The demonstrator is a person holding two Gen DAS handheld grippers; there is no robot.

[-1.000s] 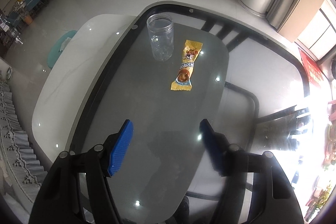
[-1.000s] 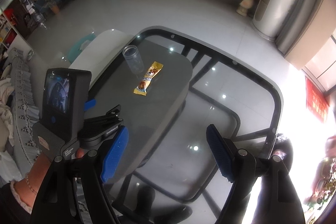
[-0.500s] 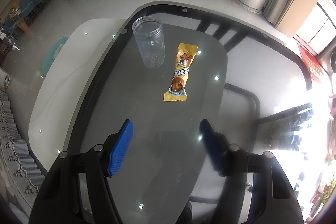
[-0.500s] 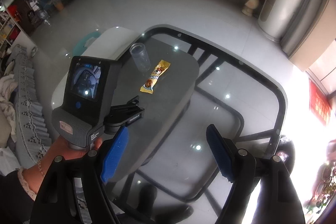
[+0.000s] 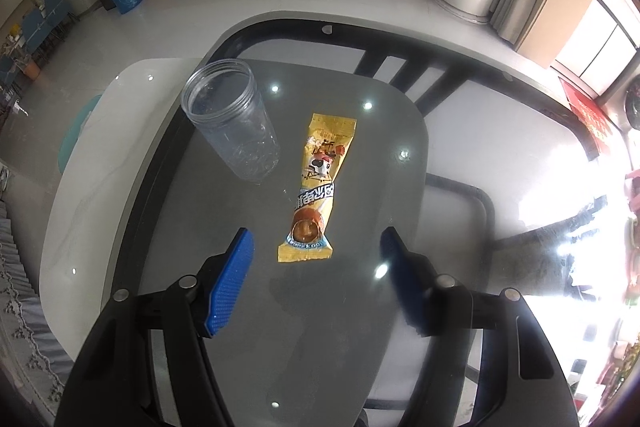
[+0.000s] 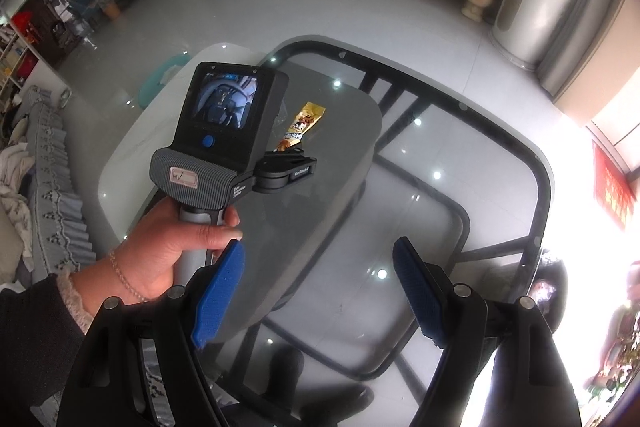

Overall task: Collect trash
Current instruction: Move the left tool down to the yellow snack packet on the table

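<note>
On the smoked-glass tabletop (image 5: 248, 327), left of the yellow snack wrapper (image 5: 316, 187) and just apart from it, a clear empty jar (image 5: 232, 119), upright, lid off. Wrapper itself lying flat, long axis running away from the left tool (image 5: 316, 263), whose blue pads are spread wide with nothing between them, poised just short of the wrapper's near end. Right of the wrapper and nearer the tabletop's edge, right tool (image 6: 320, 287) likewise spread and empty, with a hand (image 6: 176, 247) gripping the left tool's handle in its view.
</note>
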